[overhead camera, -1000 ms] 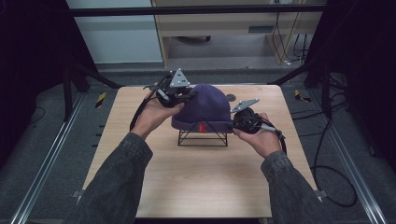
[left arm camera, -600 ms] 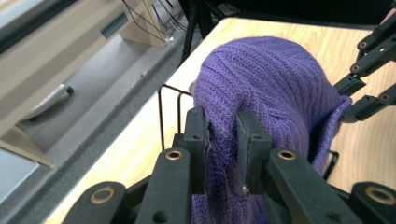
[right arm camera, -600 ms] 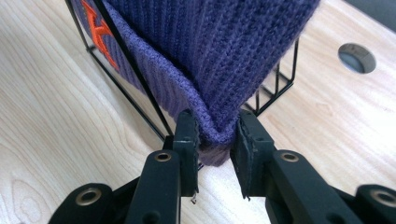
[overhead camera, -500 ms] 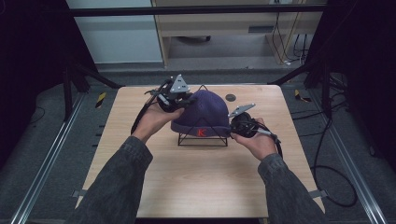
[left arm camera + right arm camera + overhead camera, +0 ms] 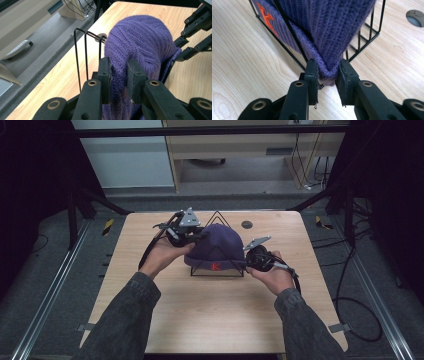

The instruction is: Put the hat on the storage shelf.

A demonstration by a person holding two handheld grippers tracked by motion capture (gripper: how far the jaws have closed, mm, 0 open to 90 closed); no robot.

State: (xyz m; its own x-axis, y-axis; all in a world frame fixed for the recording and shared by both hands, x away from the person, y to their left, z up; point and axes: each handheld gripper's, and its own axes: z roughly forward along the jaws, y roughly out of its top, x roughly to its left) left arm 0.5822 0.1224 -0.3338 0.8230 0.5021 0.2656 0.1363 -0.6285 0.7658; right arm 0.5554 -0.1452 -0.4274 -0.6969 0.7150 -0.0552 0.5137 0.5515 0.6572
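On the wooden table (image 5: 150,310), a purple knit hat (image 5: 216,244) sits draped over a black wire stand (image 5: 218,269). Left gripper (image 5: 119,72) and right gripper (image 5: 328,72) each pinch the hat's fabric at opposite sides.

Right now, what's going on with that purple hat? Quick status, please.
Left gripper and right gripper: jaws clamped on purple beanie. Beanie draped over black wire stand. Nothing in the way.

Both forearms reach forward, left hand-held gripper (image 5: 197,236) and right hand-held gripper (image 5: 246,258) clamped.
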